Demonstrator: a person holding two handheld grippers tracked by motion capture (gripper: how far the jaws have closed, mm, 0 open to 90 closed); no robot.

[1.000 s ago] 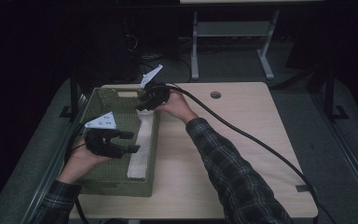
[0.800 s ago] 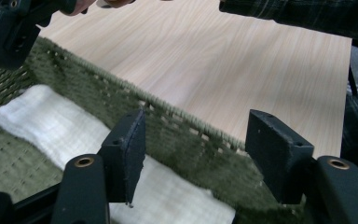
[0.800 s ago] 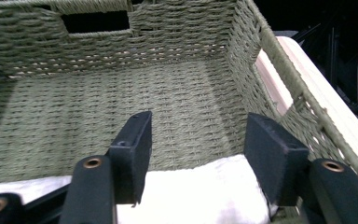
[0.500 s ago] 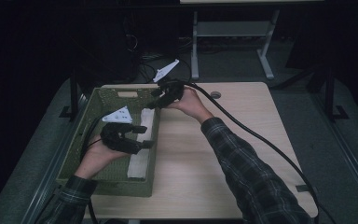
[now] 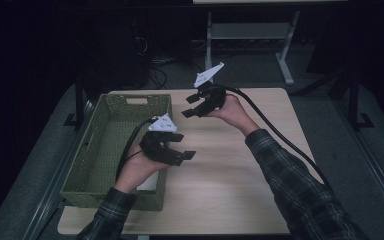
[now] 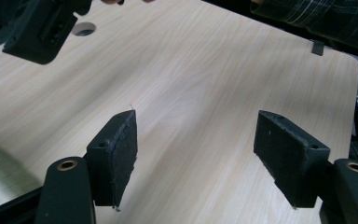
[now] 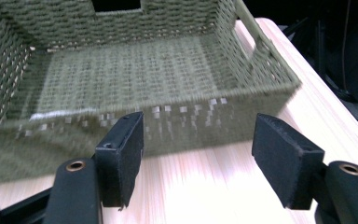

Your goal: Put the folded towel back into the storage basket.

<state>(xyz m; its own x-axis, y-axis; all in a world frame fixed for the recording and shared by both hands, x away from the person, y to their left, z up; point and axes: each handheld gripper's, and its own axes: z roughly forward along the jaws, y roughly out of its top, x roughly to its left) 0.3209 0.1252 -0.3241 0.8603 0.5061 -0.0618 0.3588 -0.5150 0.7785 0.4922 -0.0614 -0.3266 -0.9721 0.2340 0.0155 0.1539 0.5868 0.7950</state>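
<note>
A green woven basket (image 5: 91, 145) stands on the left part of the wooden table (image 5: 240, 170). A white flat thing (image 5: 149, 184) lies inside it by the right wall, mostly hidden under the left hand; the right gripper view shows a pale sliver of it (image 7: 60, 114). My left gripper (image 5: 182, 146) hovers over the basket's right rim, jaws pointing right across bare tabletop (image 6: 196, 119). Higher and farther back, my right gripper (image 5: 189, 106) faces left toward the basket (image 7: 191, 112). Both pairs of jaws have just been opening, with nothing between them (image 7: 198, 119).
A round cable hole (image 6: 84, 29) sits in the table near its far edge. Black cables trail from both grippers. Beyond the table stand a desk frame (image 5: 250, 35) and dark floor. In the left gripper view the right gripper (image 6: 37, 28) hangs at top left.
Both hands have moved right, out of the basket and over the table. The white thing stays behind in the basket, and both pairs of jaws stand wider.
</note>
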